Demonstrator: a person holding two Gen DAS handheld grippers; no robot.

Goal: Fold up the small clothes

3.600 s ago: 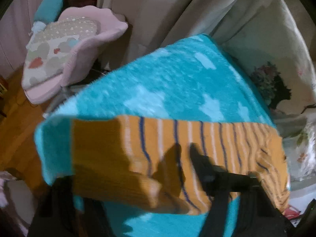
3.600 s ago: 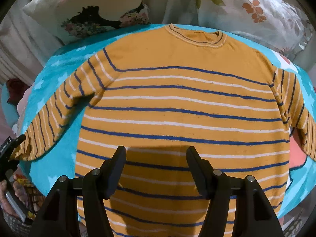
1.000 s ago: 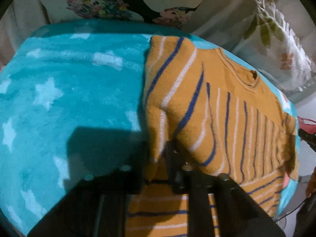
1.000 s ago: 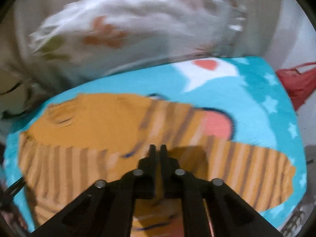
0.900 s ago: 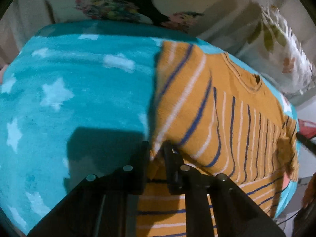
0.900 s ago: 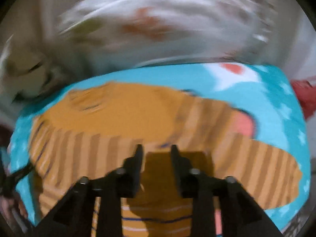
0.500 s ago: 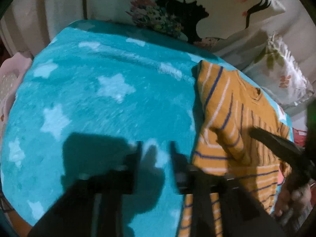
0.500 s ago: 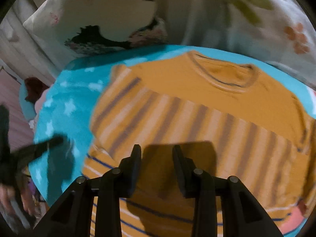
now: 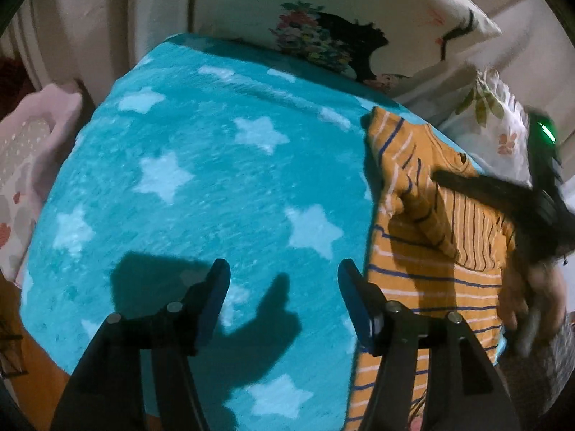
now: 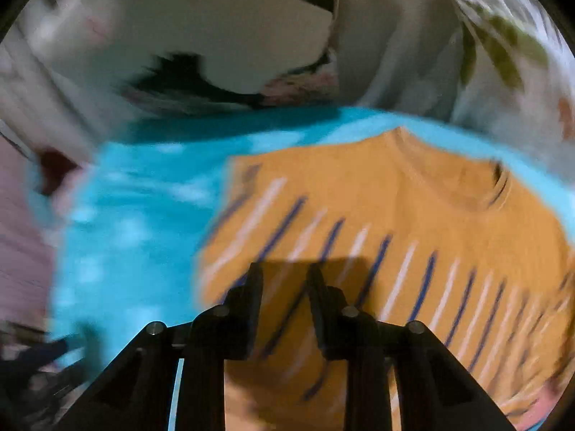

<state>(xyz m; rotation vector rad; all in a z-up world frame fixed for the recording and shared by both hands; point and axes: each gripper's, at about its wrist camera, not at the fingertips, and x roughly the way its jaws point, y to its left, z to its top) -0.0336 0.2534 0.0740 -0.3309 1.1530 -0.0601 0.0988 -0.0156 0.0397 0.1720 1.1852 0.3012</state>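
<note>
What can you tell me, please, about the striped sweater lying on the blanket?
The striped sweater is an orange knit with thin blue and white stripes and a ribbed round collar. It lies flat on the teal star-patterned blanket, toward its right side in the left wrist view, collar near the pillows. One sleeve is folded in across the chest. The right gripper hovers open over its body without pinching it; the left gripper is open over bare blanket beside it.
</note>
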